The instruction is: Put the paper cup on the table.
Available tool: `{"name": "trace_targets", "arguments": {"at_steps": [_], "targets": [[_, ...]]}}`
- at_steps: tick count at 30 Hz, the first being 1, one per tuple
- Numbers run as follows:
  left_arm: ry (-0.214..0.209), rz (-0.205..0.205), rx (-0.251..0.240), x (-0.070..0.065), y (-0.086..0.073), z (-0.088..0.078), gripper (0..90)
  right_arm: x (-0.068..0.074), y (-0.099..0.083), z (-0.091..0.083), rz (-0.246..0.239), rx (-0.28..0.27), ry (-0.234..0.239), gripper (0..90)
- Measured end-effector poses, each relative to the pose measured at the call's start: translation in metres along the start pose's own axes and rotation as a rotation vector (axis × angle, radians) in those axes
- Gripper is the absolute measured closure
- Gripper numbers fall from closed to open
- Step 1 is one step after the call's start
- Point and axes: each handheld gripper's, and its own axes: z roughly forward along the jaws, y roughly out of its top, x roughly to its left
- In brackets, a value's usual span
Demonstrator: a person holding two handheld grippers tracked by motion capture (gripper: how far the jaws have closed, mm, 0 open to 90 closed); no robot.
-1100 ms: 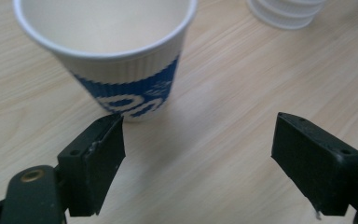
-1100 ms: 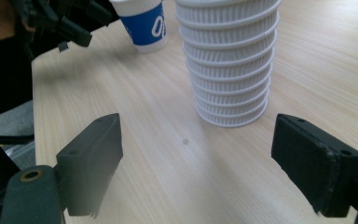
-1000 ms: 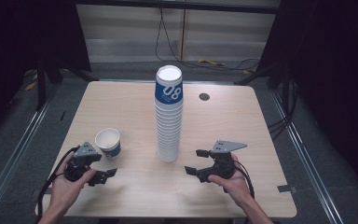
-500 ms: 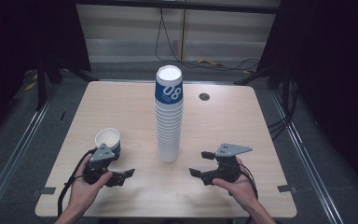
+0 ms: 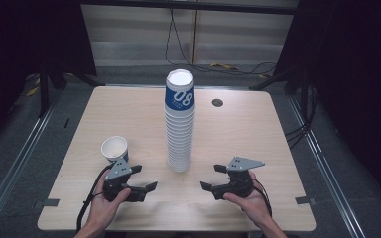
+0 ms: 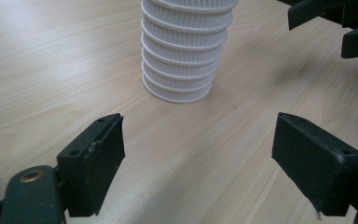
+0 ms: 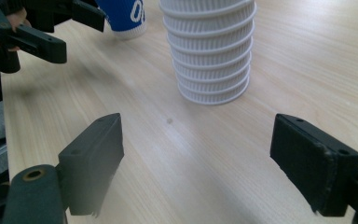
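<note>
While the tall stack of paper cups (image 5: 179, 124) stands upright at mid-worktop (image 5: 258, 134), it lies at about one o'clock from the left tool (image 5: 138, 179) and eleven o'clock from the right tool (image 5: 213, 177), roughly equally near both, each with jaws spread apart and empty.

Left gripper (image 5: 146, 179) and right gripper (image 5: 213, 177): black bodies, each topped with a grey three-cornered plate. Flat rectangular black pads (image 6: 103, 154); black cables trail at lower frame.
</note>
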Motion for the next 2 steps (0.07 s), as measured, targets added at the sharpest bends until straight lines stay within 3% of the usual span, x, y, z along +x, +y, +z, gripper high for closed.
{"name": "trace_targets", "arguments": {"at_steps": [2], "targets": [[-0.003,-0.001,0.001,-0.0006,-0.0014,0.0006,16.4,0.0002,-0.0001,0.0001,0.0,0.001,-0.003,17.0]]}}
